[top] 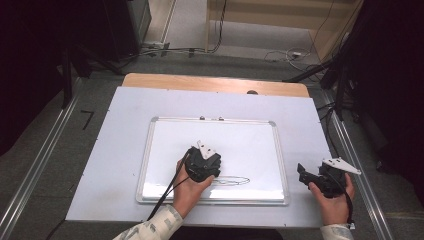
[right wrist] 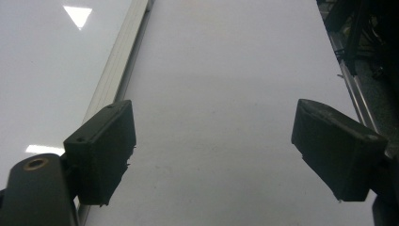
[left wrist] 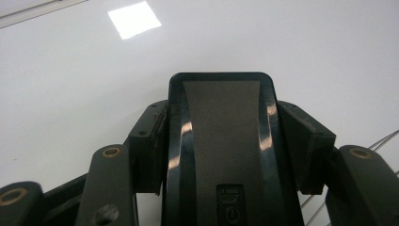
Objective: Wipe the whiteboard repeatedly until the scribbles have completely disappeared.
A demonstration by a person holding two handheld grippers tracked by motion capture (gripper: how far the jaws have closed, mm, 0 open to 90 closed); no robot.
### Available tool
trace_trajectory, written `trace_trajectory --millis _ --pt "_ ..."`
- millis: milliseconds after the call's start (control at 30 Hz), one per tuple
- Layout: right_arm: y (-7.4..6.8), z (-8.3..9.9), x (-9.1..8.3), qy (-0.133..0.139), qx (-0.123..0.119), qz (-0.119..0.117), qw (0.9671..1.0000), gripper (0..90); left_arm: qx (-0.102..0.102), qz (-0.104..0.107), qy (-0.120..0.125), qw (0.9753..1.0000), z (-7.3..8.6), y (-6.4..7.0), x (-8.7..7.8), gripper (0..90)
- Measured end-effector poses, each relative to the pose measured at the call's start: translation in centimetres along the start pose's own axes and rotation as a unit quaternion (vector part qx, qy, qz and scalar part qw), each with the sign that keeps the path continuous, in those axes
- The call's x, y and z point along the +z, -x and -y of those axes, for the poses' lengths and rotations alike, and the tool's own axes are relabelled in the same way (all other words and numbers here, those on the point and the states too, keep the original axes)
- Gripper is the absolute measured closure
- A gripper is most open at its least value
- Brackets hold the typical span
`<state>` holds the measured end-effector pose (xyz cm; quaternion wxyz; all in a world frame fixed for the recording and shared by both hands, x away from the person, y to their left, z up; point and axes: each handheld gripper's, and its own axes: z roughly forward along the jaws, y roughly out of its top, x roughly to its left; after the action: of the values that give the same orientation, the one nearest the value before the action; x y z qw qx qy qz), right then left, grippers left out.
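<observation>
Item 1, table (top: 100,165): I see its pale cover sheet across the middle of the high view, a wooden edge showing along the far side.

Item 2, whiteboard (top: 165,150): lies flat at frame centre, metal-framed. A drawn line (top: 235,180), a long thin loop, runs along its lower part, just right of my left gripper. In the left gripper view strokes of it show at the lower right edge.

Item 3, left gripper (top: 202,165): held over the lower middle of the whiteboard, its cable trailing to the bottom of the frame. In the left gripper view (left wrist: 221,136) I see its jaws clamped on both sides of an eraser (left wrist: 221,132), a black block with a grey face, which stands up between them at frame centre and points toward the white surface. I cannot tell whether the eraser touches the board.

Item 4, right gripper (top: 320,177): lower right of the high view, off the whiteboard, over the bare table cover. In the right gripper view (right wrist: 211,155) its jaws stand wide apart with nothing between them; the whiteboard's frame runs up the left side.

Nothing lies between the eraser and the drawn line.
</observation>
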<state>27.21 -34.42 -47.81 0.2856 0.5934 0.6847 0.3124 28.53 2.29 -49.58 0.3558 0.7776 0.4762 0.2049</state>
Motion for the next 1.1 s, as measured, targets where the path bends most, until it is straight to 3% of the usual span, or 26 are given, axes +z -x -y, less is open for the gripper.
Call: trace_trajectory --millis 1100 --pt "-0.1 0.0 -0.1 0.0 0.0 -0.001 1.0 13.0 0.02 0.019 -0.005 0.9996 -1.6 3.7 1.9 41.0"
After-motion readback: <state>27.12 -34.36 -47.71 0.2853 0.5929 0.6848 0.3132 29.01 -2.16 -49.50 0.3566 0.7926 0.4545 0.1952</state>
